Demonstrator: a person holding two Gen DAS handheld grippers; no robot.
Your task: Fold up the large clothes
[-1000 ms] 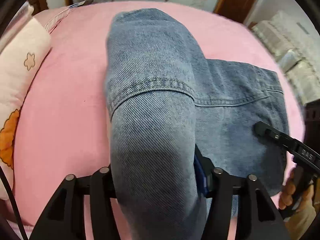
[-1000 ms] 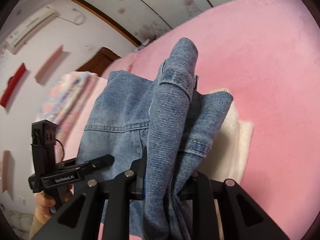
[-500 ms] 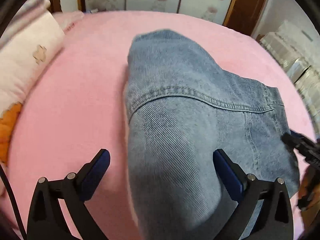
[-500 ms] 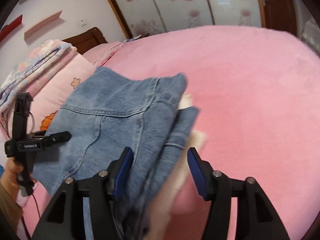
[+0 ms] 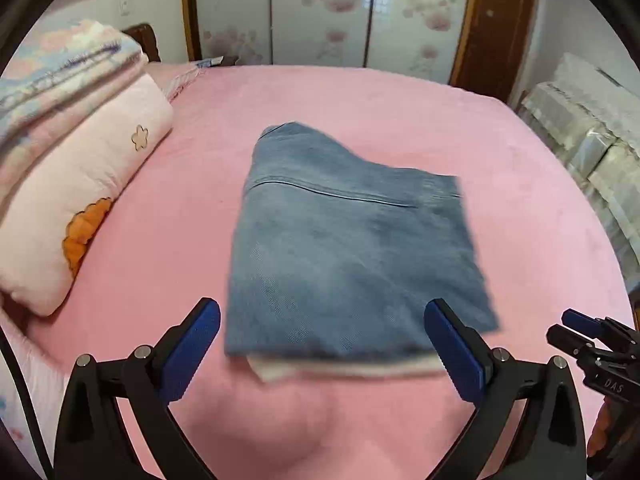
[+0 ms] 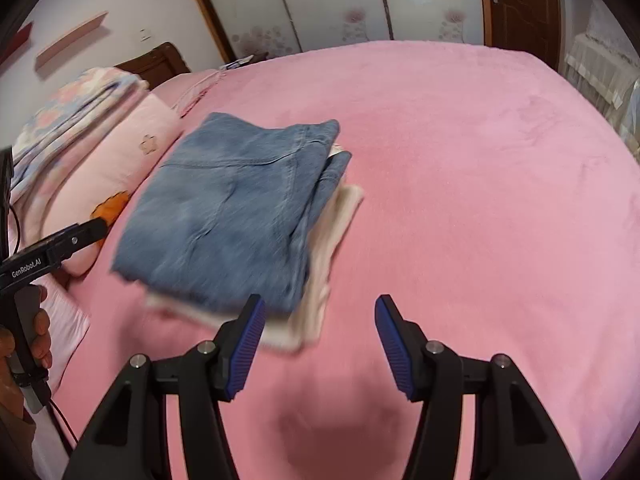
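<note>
A blue denim garment [image 5: 344,248] lies folded into a rough rectangle on the pink bed [image 5: 400,100], with a strip of cream cloth [image 5: 344,370] showing under its near edge. My left gripper [image 5: 322,338] stands wide open just short of that near edge, nothing between its blue pads. In the right wrist view the same denim garment [image 6: 228,208] lies left of centre on cream cloth [image 6: 328,248]. My right gripper [image 6: 318,336] is open beside the pile's near right corner, holding nothing. The other gripper shows at each view's edge.
Pink pillows [image 5: 80,200] and a folded floral blanket [image 5: 60,76] are stacked along the bed's left side. Sliding wardrobe doors [image 5: 320,12] and a brown door [image 5: 492,24] stand behind the bed. Covered bundles [image 5: 592,128] sit at the right. A hand [image 6: 24,344] grips the left tool.
Both grippers let go of the denim and opened. They drew back and rose, and the garment now lies flat and folded on the bed.
</note>
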